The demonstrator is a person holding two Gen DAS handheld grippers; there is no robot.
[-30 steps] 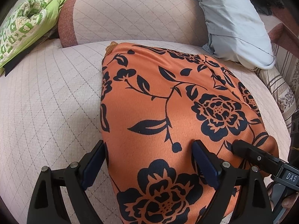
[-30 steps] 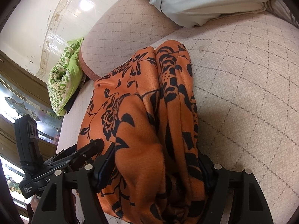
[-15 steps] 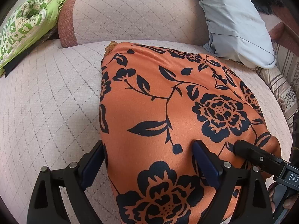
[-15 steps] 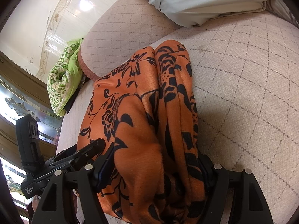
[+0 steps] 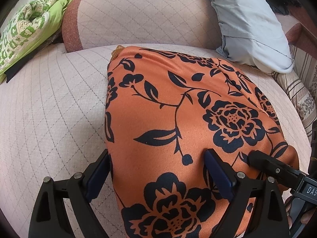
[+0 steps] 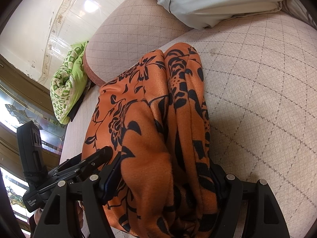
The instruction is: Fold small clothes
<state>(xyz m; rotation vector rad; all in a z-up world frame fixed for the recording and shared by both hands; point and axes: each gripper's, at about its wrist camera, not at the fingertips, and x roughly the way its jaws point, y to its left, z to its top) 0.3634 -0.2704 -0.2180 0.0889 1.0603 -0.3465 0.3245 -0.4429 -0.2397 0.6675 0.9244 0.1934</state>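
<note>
Left gripper (image 5: 156, 168): jaws wide, straddling the near left edge of the orange floral garment (image 5: 178, 123); pads not clearly pressing
Garment: folded bundle on the quilted sofa seat (image 5: 49, 109); soft, light, probably slippery (grip the layered near edge)
Right gripper (image 6: 164, 176): clamped around the thick fold
Surroundings: green quilt (image 5: 29, 25) far left; grey pillow (image 5: 247, 23) close behind, may crowd

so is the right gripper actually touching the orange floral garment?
Touching. The right wrist view shows the right gripper with both jaws pressed into the bunched folds of the orange floral garment, no gap on either side.
</note>
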